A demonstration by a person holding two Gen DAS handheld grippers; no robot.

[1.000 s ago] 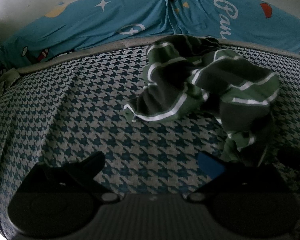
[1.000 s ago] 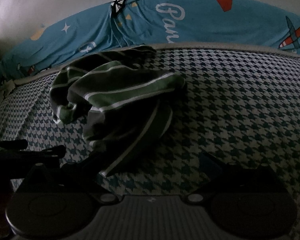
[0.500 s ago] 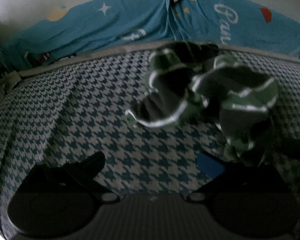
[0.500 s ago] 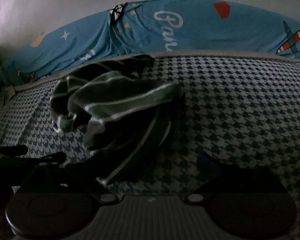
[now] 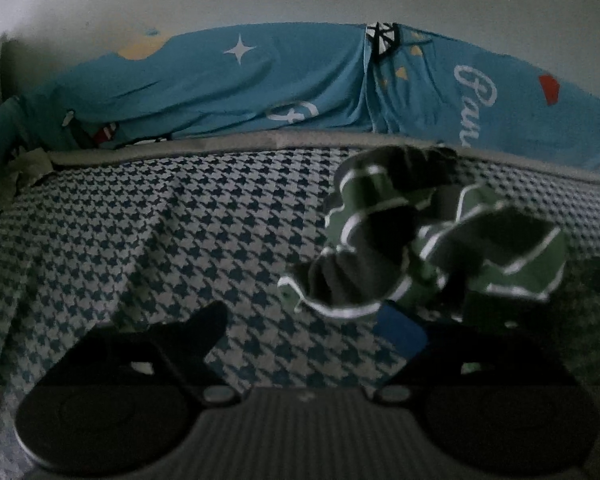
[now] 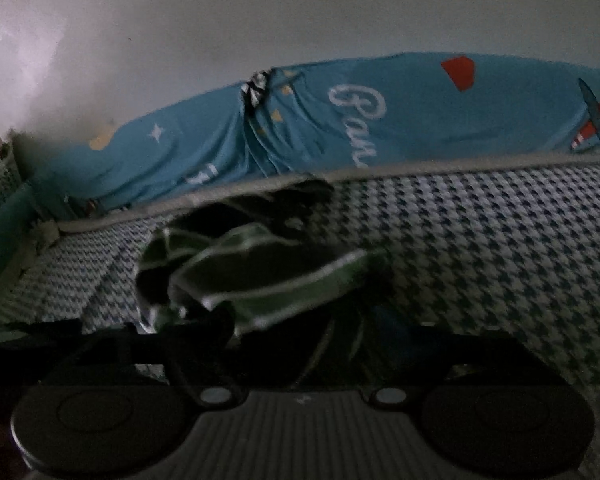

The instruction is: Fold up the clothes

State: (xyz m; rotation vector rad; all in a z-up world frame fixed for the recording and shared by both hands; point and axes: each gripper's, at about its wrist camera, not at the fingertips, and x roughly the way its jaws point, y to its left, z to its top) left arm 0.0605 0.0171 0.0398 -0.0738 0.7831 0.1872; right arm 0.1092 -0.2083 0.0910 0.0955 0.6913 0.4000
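Observation:
A crumpled striped garment, dark grey and green with thin white lines, lies on the houndstooth bed cover. In the left wrist view its hem hangs just past the blue pad of my left gripper. That gripper's jaws are closing, and mostly cover shows between them. In the right wrist view the garment bunches right in front of my right gripper. Its jaws are closing too, with dark fabric hanging between the fingers. I cannot see the pads pressing the cloth.
A blue printed sheet with stars, planes and white lettering runs along the pale wall behind the bed's grey piped edge. A woven basket and a teal cloth stand at the far left. The other gripper's dark bar crosses the right wrist view's left side.
Both views have tilted up, showing more wall. The garment now sits lower and closer to the fingers in each view. Both pairs of fingers stand nearer together than before.

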